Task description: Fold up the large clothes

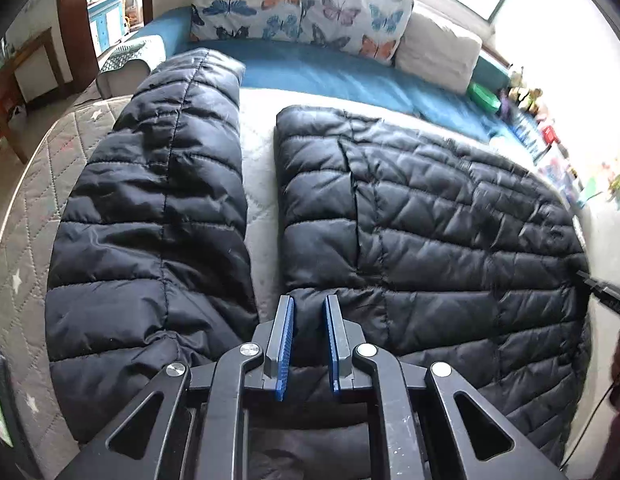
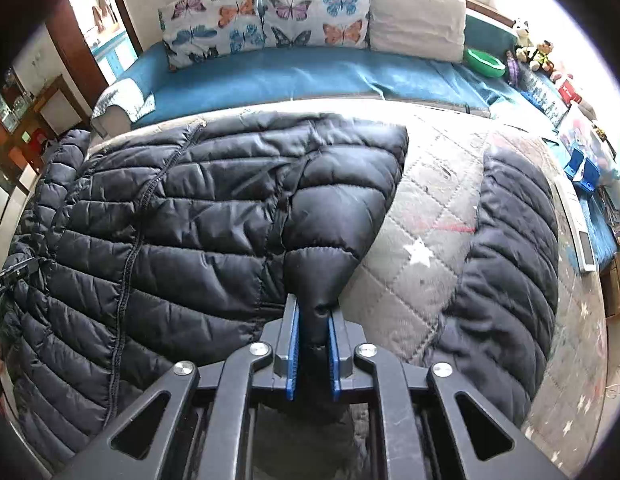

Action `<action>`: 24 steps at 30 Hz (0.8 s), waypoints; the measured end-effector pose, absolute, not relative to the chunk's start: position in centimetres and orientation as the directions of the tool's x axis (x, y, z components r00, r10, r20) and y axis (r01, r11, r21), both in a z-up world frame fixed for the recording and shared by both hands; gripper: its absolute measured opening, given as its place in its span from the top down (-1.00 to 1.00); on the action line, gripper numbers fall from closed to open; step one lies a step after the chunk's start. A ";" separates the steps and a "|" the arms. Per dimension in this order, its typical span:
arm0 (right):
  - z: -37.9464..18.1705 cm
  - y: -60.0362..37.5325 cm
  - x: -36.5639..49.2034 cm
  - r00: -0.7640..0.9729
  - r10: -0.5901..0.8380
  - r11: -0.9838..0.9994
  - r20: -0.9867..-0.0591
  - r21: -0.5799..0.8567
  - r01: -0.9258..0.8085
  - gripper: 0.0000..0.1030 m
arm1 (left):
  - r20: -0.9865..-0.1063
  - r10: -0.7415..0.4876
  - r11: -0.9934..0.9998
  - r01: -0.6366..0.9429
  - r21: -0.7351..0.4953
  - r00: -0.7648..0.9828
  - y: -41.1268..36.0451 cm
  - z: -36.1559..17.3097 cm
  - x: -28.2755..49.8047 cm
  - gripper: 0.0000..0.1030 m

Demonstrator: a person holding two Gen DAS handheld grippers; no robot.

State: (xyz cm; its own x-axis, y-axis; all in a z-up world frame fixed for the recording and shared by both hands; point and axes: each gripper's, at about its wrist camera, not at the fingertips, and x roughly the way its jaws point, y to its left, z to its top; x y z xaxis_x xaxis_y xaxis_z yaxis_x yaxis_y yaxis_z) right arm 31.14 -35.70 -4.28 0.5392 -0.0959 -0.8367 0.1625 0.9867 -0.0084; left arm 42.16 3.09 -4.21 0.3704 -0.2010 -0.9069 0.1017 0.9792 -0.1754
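A black quilted puffer jacket (image 1: 430, 220) lies spread on a grey star-patterned bed cover (image 1: 257, 184). One sleeve (image 1: 157, 200) stretches away on the left. My left gripper (image 1: 309, 304) is shut on a fold of the jacket's near edge, with the fabric bulging between the blue pads. In the right wrist view the jacket body (image 2: 189, 208) fills the left and the other sleeve (image 2: 510, 260) lies apart on the right. My right gripper (image 2: 314, 308) is shut on a corner of the jacket, which is pulled up into a peak. Each gripper's tip shows at the edge of the other's view.
Beyond the bed runs a blue bench (image 1: 330, 72) with butterfly pillows (image 1: 293, 8) and a white cushion (image 1: 438, 52). Toys (image 2: 534, 52) and a green bowl (image 2: 484, 62) line the far right. A wooden table (image 1: 13, 80) stands at the left. A bare strip of bed cover (image 2: 422, 216) separates body and sleeve.
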 end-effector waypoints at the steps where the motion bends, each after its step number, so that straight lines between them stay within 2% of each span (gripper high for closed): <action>1: -4.3 -35.7 31.1 0.517 -0.109 0.987 -0.849 -0.033 0.154 0.60 | -0.908 -0.206 0.978 0.104 -0.180 0.365 3.0 -4.2 41.8 0.70; 4: -3.9 -35.3 29.0 0.516 -0.160 0.985 -0.841 -0.102 0.139 0.60 | -0.907 -0.204 0.977 0.142 -0.162 0.368 2.6 -3.5 39.9 0.68; 9: -4.2 -34.3 24.0 0.468 -0.041 0.999 -0.883 -0.023 0.043 0.60 | -0.900 -0.264 0.952 0.244 -0.185 0.347 1.8 -2.0 35.1 0.66; 16: -6.5 -26.8 15.7 0.397 0.088 0.977 -0.914 0.002 -0.211 0.60 | -0.874 -0.385 0.844 0.497 -0.203 0.296 -5.0 0.0 23.4 0.66; 19: -7.9 -22.5 12.3 0.365 0.162 0.939 -0.917 0.030 -0.341 0.60 | -0.865 -0.421 0.783 0.591 -0.194 0.274 -8.1 -0.1 19.2 0.66; 24: -10.7 -19.0 8.7 0.310 0.214 0.898 -0.927 0.062 -0.435 0.60 | -0.846 -0.491 0.664 0.718 -0.209 0.208 -12.0 -1.8 12.7 0.67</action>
State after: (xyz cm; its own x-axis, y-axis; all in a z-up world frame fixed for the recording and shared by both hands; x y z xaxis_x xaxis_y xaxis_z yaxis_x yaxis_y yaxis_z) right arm 8.69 -18.96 -10.67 0.3097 0.2135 -0.9265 -0.4350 0.8983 0.0616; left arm 12.70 -12.05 -1.77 0.2079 -0.4913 -0.8458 0.7178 0.6640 -0.2093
